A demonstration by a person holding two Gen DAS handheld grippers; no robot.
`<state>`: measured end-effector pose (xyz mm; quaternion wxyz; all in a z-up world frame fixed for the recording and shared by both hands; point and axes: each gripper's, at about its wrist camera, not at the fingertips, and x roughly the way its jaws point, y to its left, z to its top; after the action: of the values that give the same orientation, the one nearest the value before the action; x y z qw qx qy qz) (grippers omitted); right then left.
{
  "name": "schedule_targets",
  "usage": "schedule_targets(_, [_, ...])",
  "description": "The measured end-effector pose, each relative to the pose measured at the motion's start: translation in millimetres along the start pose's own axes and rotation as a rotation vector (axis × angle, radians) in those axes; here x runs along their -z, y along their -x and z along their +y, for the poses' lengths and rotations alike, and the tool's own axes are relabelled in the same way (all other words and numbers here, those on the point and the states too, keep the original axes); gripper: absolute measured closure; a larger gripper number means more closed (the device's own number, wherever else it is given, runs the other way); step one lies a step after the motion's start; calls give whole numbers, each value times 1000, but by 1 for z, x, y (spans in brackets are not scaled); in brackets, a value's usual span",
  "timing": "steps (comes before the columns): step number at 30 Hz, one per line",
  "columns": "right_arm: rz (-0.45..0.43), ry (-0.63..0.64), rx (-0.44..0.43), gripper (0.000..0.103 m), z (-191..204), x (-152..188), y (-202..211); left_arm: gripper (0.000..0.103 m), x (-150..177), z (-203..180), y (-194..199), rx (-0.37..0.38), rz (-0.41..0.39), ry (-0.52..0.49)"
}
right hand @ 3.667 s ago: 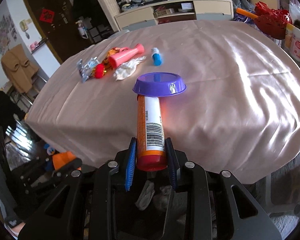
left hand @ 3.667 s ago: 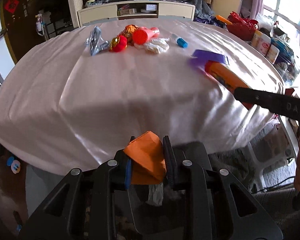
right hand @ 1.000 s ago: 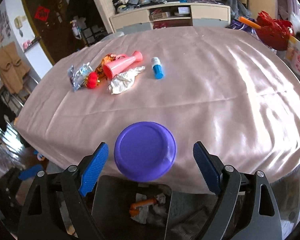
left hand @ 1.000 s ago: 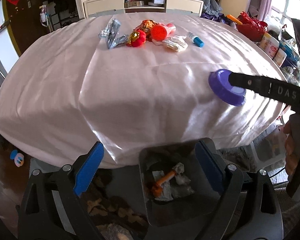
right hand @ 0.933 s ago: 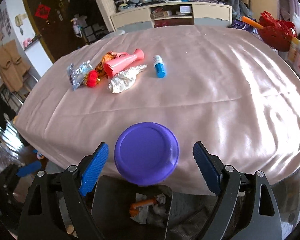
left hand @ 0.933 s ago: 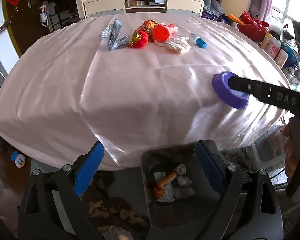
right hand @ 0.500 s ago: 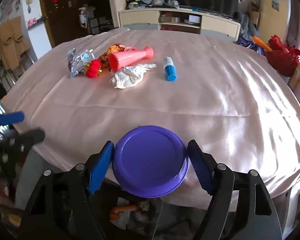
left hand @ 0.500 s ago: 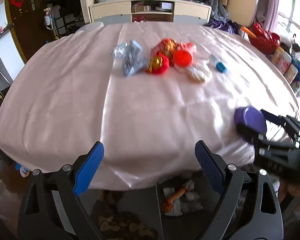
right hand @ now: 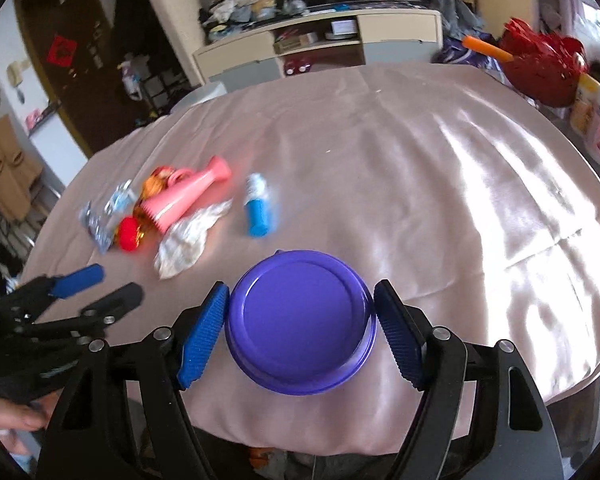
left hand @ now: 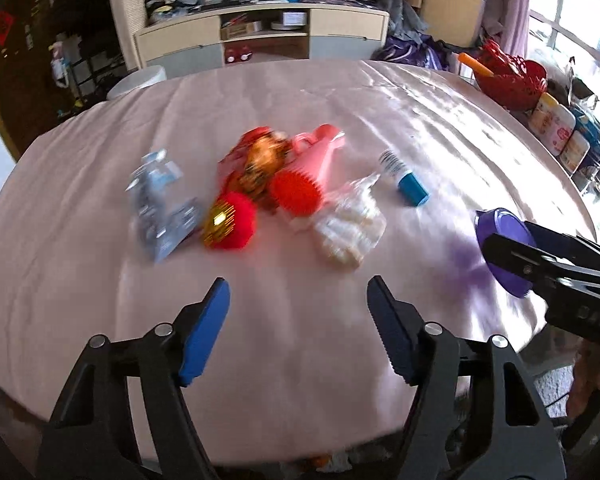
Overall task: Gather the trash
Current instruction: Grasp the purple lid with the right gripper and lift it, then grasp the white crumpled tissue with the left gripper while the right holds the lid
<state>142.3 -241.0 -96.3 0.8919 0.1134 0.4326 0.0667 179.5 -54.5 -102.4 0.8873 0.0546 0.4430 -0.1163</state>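
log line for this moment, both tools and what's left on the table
left tool: open, empty | right tool: around purple bowl, grip unclear | left on cloth: wrappers, pink bottle, blue tube, tissue

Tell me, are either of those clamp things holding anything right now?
The right gripper holds the purple bowl, upside down, its jaws on opposite sides of the rim. The left gripper is open and holds nothing.

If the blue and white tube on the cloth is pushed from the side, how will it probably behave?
The tube lies on its side and looks round, so it would probably roll. It seems small, likely light. The satin-like cloth looks smooth, so it may also slide.
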Motion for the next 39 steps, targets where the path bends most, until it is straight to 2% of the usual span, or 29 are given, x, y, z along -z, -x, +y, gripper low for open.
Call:
schedule_targets(4, [0,-30,-21,28,-7,-5,-1,39,-11,-11,-15,11,1,-11])
schedule_targets(7, [-2,-41,-28,28,-9,-7,-1,57,-18,-18,-28,18,14,-25])
schedule_targets(8, [-2,-47,-30,28,-10,-7,0,71,-20,-19,-32,24,20,-27])
schedule_targets(9, [-2,-54,-34,28,-11,-8,0,78,-20,-21,-34,30,16,-29])
schedule_targets(12, [-4,-59,-39,28,-13,-9,1,94,-17,-24,-33,32,7,-46])
schedule_targets(13, [-5,-58,-40,28,-12,-8,3,96,-15,-25,-31,34,8,-48])
schedule_targets(26, [-5,-5,-116,28,12,10,26,99,47,-10,23,44,5,-13])
schedule_targets(32, [13,19,-165,28,30,32,39,99,81,-9,52,27,0,-17])
schedule_targets(39, [23,51,-167,28,45,55,52,99,121,-12,72,32,18,16])
